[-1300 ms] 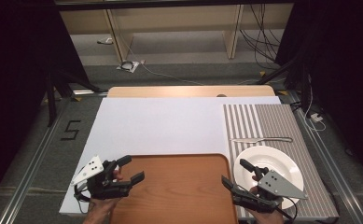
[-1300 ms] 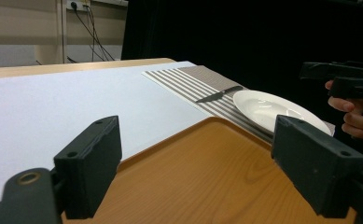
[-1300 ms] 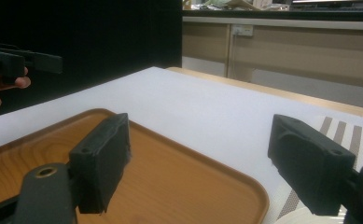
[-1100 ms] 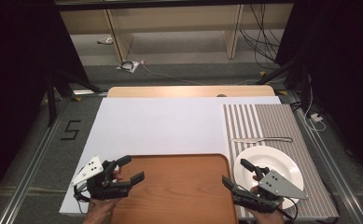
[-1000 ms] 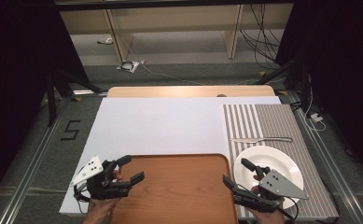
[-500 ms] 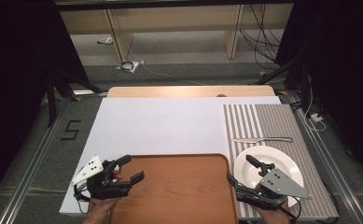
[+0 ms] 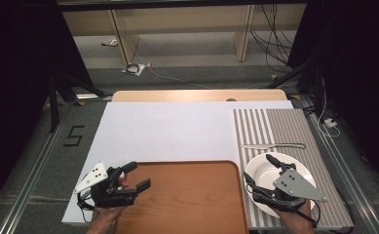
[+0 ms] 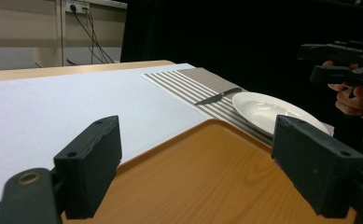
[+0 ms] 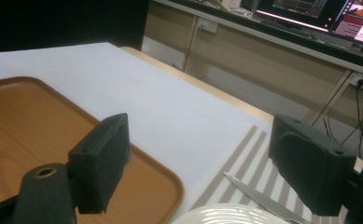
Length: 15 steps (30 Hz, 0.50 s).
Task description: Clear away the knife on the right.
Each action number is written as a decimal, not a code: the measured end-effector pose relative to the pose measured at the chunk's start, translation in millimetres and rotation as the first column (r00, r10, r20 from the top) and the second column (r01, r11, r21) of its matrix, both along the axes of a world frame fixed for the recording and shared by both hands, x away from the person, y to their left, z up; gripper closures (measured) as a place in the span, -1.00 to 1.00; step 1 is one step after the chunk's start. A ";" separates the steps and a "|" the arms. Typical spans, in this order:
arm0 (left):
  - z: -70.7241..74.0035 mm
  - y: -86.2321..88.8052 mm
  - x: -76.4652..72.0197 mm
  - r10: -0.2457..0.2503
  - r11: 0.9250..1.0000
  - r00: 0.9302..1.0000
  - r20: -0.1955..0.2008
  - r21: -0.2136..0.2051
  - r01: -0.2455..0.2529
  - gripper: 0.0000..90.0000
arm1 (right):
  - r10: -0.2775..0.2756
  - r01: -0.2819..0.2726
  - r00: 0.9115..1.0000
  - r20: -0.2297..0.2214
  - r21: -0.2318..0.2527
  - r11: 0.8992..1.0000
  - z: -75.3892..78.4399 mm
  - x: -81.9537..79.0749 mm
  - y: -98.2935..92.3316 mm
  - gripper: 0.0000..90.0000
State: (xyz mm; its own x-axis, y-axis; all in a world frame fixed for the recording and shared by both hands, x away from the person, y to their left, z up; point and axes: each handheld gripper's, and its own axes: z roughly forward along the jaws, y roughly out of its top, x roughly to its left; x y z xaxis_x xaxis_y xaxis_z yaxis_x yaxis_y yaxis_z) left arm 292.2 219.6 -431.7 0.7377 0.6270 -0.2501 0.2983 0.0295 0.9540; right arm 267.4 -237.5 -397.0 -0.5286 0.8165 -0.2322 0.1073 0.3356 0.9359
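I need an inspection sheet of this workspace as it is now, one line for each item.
Surface: table under a white sheet; striped mat at the right.
Job's things: wooden tray, nothing on it; white plate on the mat; knife beyond the plate.
Clutter: nothing seen.
Grippers: left gripper open at the tray's left edge; right gripper open above the plate.
Cables: several on the floor beyond the table, more hanging at the far right.
Surroundings: wooden shelving behind, dark curtains at both sides.
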 end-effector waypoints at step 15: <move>-0.9 0.0 2.6 0.004 1.000 1.000 -0.008 -0.009 -0.004 -0.64 | -0.134 0.109 0.977 -0.165 -0.150 0.983 11.7 51.9 -40.9 -0.53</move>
State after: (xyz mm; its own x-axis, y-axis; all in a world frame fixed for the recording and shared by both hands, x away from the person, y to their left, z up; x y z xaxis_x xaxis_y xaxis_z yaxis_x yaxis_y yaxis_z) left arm 294.8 219.6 -432.6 0.7330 0.6280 -0.2613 0.3056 0.0392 0.9514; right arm 319.4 -278.4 -385.4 -0.4697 0.8431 -0.2617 0.3123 0.4360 0.8440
